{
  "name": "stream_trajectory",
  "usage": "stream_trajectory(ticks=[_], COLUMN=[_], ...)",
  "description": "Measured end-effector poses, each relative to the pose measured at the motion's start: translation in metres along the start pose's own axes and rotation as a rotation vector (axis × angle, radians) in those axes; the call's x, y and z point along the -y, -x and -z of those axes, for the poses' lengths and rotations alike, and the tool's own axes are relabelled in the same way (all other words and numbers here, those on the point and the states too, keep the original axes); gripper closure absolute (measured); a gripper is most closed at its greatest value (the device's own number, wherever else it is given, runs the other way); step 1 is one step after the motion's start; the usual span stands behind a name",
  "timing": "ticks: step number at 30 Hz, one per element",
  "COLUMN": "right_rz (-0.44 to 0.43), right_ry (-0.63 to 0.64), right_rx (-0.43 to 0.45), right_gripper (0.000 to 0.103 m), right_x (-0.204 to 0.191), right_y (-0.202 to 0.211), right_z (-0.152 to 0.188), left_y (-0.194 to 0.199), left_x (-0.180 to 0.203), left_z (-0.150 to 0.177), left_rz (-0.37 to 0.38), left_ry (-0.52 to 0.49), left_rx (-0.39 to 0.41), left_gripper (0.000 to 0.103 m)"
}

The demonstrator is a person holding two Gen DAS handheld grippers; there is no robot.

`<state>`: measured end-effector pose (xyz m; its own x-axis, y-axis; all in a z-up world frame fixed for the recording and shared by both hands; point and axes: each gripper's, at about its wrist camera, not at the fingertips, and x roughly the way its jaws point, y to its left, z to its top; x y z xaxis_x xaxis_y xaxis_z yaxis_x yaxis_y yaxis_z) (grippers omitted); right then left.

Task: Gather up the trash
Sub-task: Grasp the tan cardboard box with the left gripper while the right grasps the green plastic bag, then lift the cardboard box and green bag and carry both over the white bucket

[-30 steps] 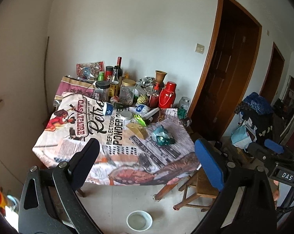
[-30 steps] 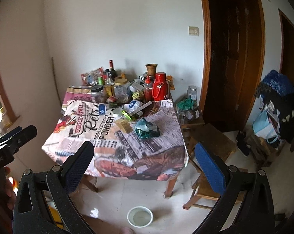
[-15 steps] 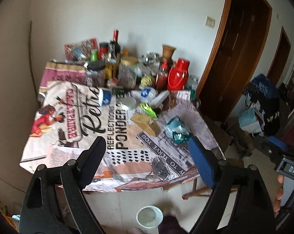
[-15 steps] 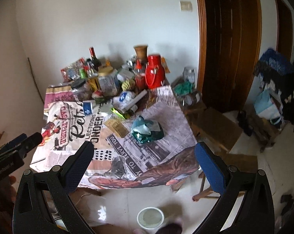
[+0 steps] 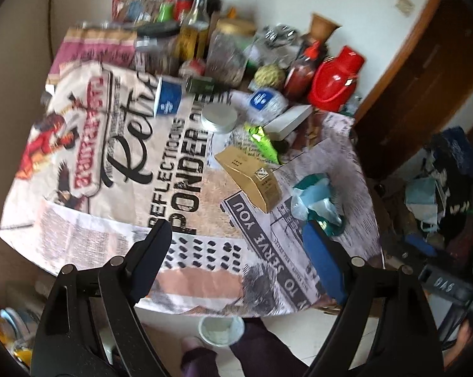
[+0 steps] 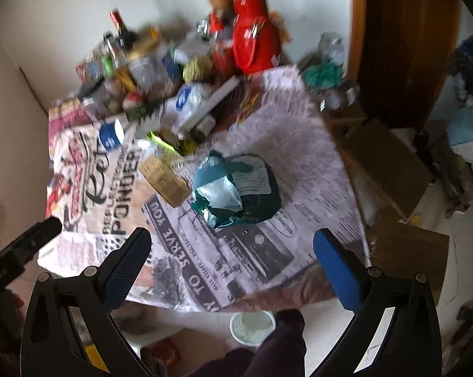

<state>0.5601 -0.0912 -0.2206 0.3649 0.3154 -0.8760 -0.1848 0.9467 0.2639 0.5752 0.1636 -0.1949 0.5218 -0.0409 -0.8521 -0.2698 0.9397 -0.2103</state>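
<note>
A crumpled teal and white plastic bag (image 6: 236, 188) lies on the printed tablecloth (image 6: 267, 245), just beyond my open right gripper (image 6: 231, 235), which is empty. In the left wrist view the same bag (image 5: 314, 198) sits by the right fingertip of my open left gripper (image 5: 236, 232), also empty. A tan cardboard box (image 5: 252, 176) lies left of the bag, with a shiny green wrapper (image 5: 263, 139) behind it. A blue paper cup (image 5: 169, 100) lies on its side further back. Both grippers hover over the table's near edge, pointing steeply down.
Bottles, jars and a red thermos (image 5: 333, 83) crowd the back of the table. A white bowl (image 6: 252, 326) sits on the floor below the near edge, beside a person's dark trouser leg (image 6: 283, 345). A wooden stool (image 6: 387, 157) and a brown door (image 6: 402, 31) stand to the right.
Both grippers have moved in toward the table and tipped downward, so the tabletop now fills the views. The left jaws narrowed slightly.
</note>
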Motion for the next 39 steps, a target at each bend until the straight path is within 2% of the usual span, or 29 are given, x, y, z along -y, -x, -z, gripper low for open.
stream_trajectory(ticks=[4,11,13,19,20,22,23,27,29,30,32,34,39], right_rz=[-0.026,-0.007,0.0,-0.036,-0.056,-0.12,-0.125,-0.144,-0.142,-0.143,-0.156,-0.181,-0.195], right_ry=[0.062,0.105,0.125,0.18,0.183,0.188,0.195,0.231,0.255,0.261,0.269,0.266,0.268], right_rx=[-0.129,-0.231,-0.253,-0.329,-0.339,-0.368,-0.357,-0.343,-0.332,-0.331,-0.324,-0.32,-0.306], right_gripper=[0.001,0.002,0.003,0.019,0.027,0.034,0.04,0.047,0.055,0.056,0.068,0.071,0.081], right_x=[0.007,0.03,0.036,0.043,0.043,0.044,0.044,0.041,0.04,0.04,0.037,0.039,0.041], right_y=[-0.045,-0.089,-0.099,-0.123,-0.125,-0.129,-0.128,-0.126,-0.125,-0.126,-0.127,-0.126,-0.122], right_z=[-0.019,-0.044,-0.049,-0.055,-0.055,-0.056,-0.057,-0.058,-0.059,-0.06,-0.058,-0.056,-0.056], left_y=[-0.034,-0.096,-0.111,-0.144,-0.147,-0.155,-0.159,-0.166,-0.164,-0.162,-0.155,-0.148,-0.125], left_x=[0.006,0.017,0.019,0.029,0.03,0.032,0.033,0.038,0.039,0.04,0.044,0.045,0.045], left_z=[-0.01,-0.022,-0.026,-0.035,-0.035,-0.035,-0.035,-0.034,-0.033,-0.033,-0.033,-0.033,-0.029], left_rz=[-0.01,0.007,0.003,0.031,0.044,0.07,0.081,0.086,0.097,0.105,0.11,0.119,0.093], left_ry=[0.052,0.168,0.193,0.227,0.233,0.248,0.255,0.27,0.282,0.284,0.28,0.272,0.252], left_rx=[-0.064,-0.153,-0.174,-0.21,-0.213,-0.236,-0.25,-0.261,-0.248,-0.238,-0.213,-0.185,-0.14], left_gripper=[0.017,0.018,0.023,0.035,0.037,0.058,0.062,0.083,0.086,0.089,0.095,0.101,0.102])
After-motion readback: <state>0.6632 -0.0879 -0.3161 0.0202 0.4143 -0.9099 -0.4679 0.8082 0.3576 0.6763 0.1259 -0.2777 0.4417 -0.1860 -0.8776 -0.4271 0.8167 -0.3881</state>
